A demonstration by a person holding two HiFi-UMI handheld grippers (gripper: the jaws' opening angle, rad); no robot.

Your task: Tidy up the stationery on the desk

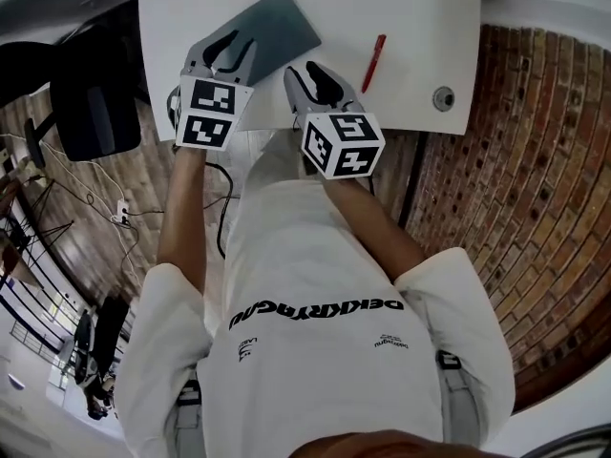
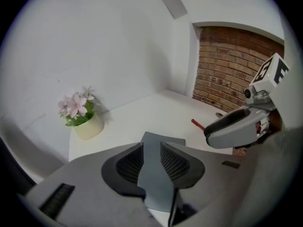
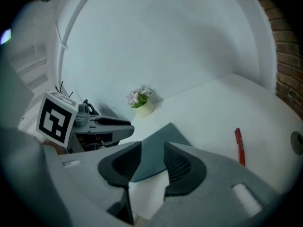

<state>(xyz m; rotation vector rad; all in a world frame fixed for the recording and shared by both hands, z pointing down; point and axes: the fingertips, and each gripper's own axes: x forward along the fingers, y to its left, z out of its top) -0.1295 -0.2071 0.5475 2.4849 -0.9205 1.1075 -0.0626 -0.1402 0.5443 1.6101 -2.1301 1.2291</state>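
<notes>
A dark grey notebook lies flat on the white desk, with a red pen to its right. My left gripper hovers at the notebook's near left edge, jaws open. In the left gripper view the notebook shows through the gap of the left gripper, and the pads do not press on it. My right gripper is at the near right corner, also open. In the right gripper view the notebook lies just beyond the right gripper, and the pen lies to the right.
A small pot of pink flowers stands at the desk's far side against the wall, the same flower pot showing in the right gripper view. A round grommet sits near the desk's right corner. A black chair and cables are at the left.
</notes>
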